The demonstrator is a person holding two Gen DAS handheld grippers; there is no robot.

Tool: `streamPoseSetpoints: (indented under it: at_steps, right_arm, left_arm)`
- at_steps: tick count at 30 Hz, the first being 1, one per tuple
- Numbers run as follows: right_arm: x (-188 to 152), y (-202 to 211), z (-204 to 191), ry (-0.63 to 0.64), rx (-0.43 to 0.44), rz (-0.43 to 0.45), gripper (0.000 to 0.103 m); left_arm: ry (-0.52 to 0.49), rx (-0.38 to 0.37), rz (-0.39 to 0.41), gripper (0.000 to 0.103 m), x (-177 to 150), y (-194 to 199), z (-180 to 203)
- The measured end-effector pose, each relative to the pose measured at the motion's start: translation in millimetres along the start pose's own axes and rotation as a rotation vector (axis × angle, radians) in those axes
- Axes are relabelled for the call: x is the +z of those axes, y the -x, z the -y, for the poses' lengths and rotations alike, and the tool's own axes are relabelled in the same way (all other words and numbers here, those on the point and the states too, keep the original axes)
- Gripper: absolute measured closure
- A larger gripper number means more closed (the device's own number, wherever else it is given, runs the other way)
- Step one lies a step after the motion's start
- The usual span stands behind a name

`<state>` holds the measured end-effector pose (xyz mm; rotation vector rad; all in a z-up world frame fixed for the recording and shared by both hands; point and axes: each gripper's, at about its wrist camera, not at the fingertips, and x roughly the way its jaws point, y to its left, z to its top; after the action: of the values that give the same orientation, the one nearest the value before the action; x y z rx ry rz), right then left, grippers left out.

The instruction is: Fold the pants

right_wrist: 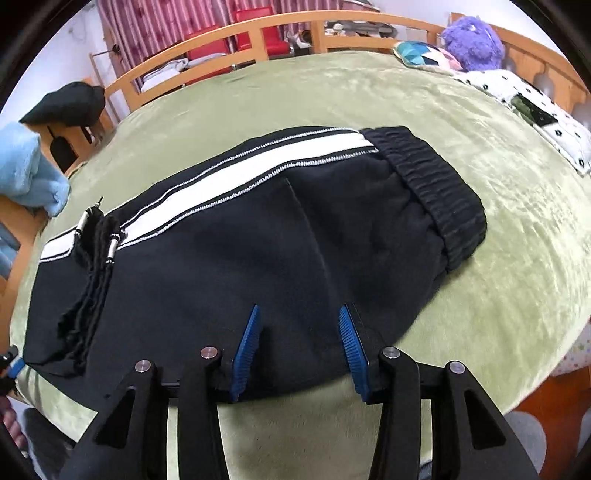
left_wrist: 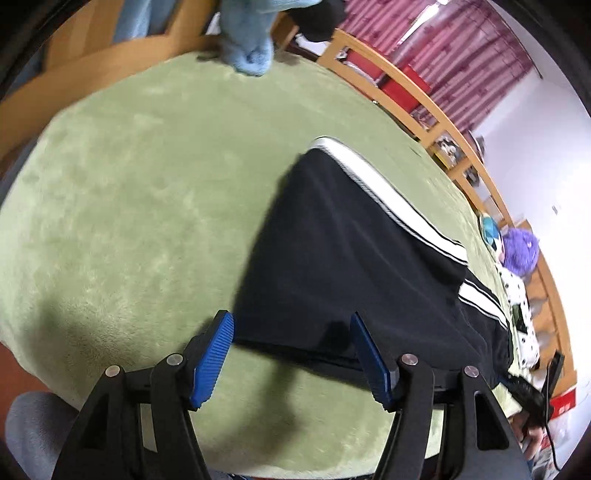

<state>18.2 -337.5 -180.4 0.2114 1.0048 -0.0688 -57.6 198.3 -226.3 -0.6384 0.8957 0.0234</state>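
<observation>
Both tongs, left (left_wrist: 291, 325) and right (right_wrist: 299, 317), gape open over folded black pants (right_wrist: 258, 236) on the green blanket (right_wrist: 498, 258).

Green bedspread (right_wrist: 480, 258), wooden bedrail (right_wrist: 258, 29), red curtains (left_wrist: 461, 55).

You are working in a home bedroom — the surface under you is a bed spread with a green plush blanket (right_wrist: 424, 110), framed by a wooden bed rail (right_wrist: 288, 23). A purple plush toy (right_wrist: 474, 42) and a dotted white pillow (right_wrist: 532, 107) lie at one end. Beyond the rail hang striped pink curtains (right_wrist: 159, 18), with red chairs (right_wrist: 236, 33) alongside — domestic furnishings throughout.
</observation>
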Motion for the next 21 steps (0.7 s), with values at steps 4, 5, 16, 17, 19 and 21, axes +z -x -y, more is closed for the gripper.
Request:
streamPoseSetpoints:
  at_steps: [4, 5, 16, 17, 19, 21]
  right_arm:
    - [-6.7, -0.7, 3.6, -0.062, 0.01, -0.036, 0.058]
    - [-6.4, -0.8, 3.3, -0.072, 0.011, -0.037, 0.058]
    - [-4.5, -5.7, -29.0, -0.081, 0.053, -0.058, 0.058]
    - [-3.9, -7.2, -32.6, -0.078, 0.055, -0.062, 0.058]
    - [-4.6, -7.5, -38.2, -0.067, 0.059, -0.063, 0.058]
    - [-6.9, -6.4, -40.8, -0.054, 0.058, -0.059, 0.058]
  left_arm:
    - [0.038, -0.053, 0.002, 0.039, 1.0, -13.3, -10.2]
    - [0.03, -0.064, -0.005, 0.038, 1.8, -17.8, -9.7]
    - [0.217, -0.28, 0.025, 0.037, -2.1, -36.8, -19.6]
    - [0.226, -0.265, 0.032, 0.036, -0.7, -37.5, -16.0]
    - [0.207, -0.207, 0.034, 0.034, 2.2, -42.7, -4.7]
    - [0.19, -0.143, 0.062, 0.034, 2.0, -49.8, 3.7]
